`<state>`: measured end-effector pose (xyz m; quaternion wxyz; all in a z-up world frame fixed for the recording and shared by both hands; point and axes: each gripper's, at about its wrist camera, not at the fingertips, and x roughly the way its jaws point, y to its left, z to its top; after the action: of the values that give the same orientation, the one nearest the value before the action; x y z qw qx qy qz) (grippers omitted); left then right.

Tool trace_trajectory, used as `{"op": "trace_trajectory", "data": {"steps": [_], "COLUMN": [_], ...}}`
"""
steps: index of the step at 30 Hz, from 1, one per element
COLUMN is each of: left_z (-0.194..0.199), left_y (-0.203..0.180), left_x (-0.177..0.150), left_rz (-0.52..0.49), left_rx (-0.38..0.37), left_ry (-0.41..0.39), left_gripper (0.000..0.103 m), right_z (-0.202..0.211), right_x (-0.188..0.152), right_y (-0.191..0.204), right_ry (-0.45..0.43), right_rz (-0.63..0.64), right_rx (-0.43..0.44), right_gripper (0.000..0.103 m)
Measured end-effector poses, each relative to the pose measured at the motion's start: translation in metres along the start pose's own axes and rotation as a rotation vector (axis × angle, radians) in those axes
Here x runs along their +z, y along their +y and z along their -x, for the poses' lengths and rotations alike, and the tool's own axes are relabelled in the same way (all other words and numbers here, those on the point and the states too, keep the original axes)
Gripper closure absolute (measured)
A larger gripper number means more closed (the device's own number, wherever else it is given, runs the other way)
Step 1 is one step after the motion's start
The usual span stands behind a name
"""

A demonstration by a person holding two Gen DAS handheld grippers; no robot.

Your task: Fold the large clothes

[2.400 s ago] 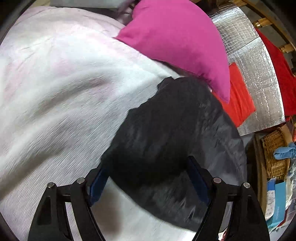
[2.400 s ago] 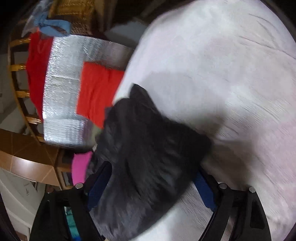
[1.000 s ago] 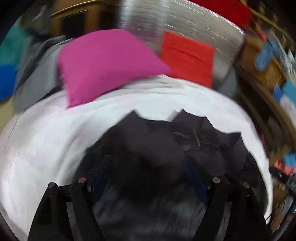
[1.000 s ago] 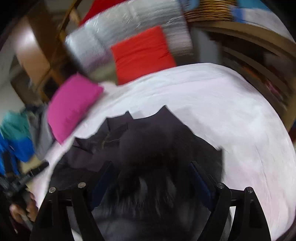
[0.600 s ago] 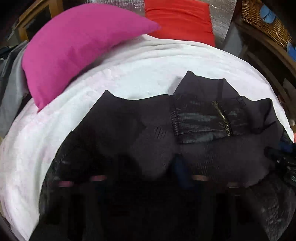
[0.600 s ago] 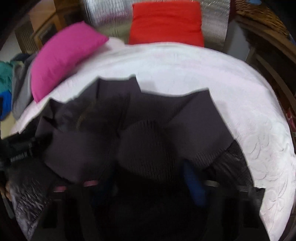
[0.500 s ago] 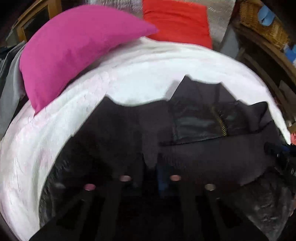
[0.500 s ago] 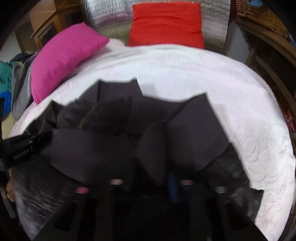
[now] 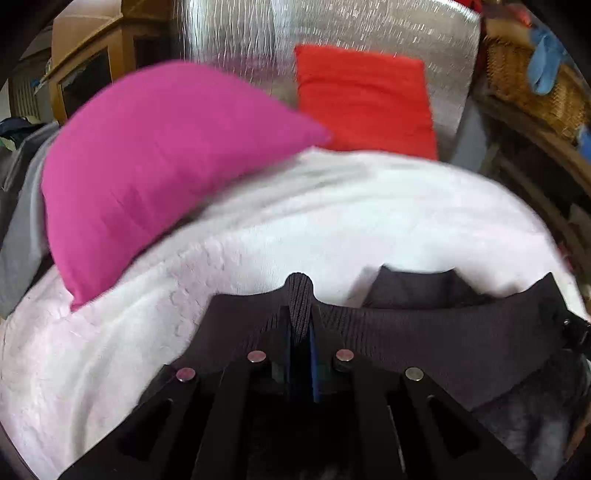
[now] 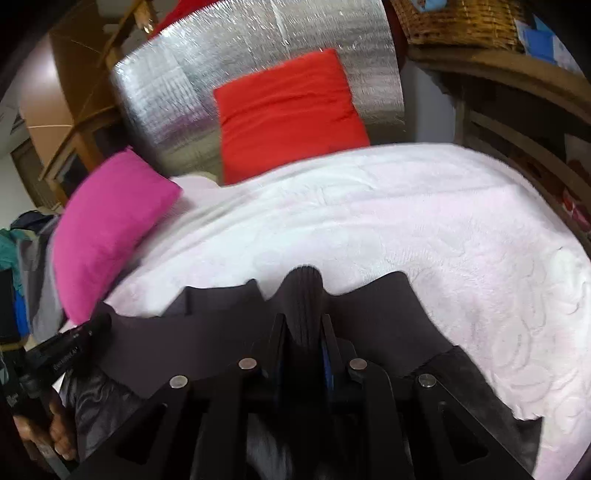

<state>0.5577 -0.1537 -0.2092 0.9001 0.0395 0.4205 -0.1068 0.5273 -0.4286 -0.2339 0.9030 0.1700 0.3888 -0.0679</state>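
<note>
A black jacket [image 9: 436,336] with a ribbed hem lies at the near edge of a white bed cover [image 9: 332,221]. My left gripper [image 9: 300,325] is shut on a pinch of the ribbed hem, which bulges up between the fingers. My right gripper [image 10: 303,332] is shut on another pinch of the same jacket [image 10: 384,314]. The hem stretches between the two grippers. The left gripper [image 10: 70,347] and the hand holding it show at the left edge of the right wrist view. The rest of the jacket hangs below, mostly hidden by the grippers.
A pink pillow [image 9: 147,166] lies on the bed's far left, also in the right wrist view [image 10: 107,229]. A red cushion [image 9: 365,103] leans on a silver foil panel [image 10: 258,66] behind the bed. Wicker baskets [image 10: 458,22] and wooden shelves stand at the right.
Both grippers have closed on the jacket's ribbed hem. The views have swung up from the jacket toward the pillows, and the hem is now pulled taut between the grippers.
</note>
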Motion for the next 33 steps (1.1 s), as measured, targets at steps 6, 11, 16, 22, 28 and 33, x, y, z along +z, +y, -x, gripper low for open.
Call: {"op": "trace_trajectory", "data": {"steps": [6, 11, 16, 22, 28, 33], "left_z": [-0.034, 0.004, 0.074, 0.102, 0.082, 0.075], "left_y": [0.006, 0.010, 0.046, 0.109, 0.150, 0.140], "left_x": [-0.008, -0.001, 0.004, -0.052, -0.113, -0.110], "left_rz": [0.042, 0.023, 0.058, 0.216, 0.384, 0.296], "left_rx": [0.001, 0.024, 0.015, 0.087, 0.149, 0.203], "left_ry": [0.067, 0.023, -0.056, 0.041, 0.202, 0.174], "left_gripper": [0.085, 0.057, 0.033, 0.027, 0.027, 0.027], "right_z": [-0.037, 0.010, 0.068, 0.046, 0.034, 0.072], "right_x": [-0.002, 0.005, 0.006, -0.022, -0.035, -0.026], "right_y": [-0.008, -0.035, -0.081, -0.134, -0.095, -0.090], "right_ry": [0.100, 0.068, -0.019, 0.147, 0.193, 0.032], "right_rz": [-0.056, -0.166, -0.193, -0.346, -0.162, -0.150], "right_rx": [0.004, 0.090, 0.038, 0.121, -0.043, -0.080], "right_gripper": [0.081, 0.028, 0.023, 0.023, 0.066, 0.082]}}
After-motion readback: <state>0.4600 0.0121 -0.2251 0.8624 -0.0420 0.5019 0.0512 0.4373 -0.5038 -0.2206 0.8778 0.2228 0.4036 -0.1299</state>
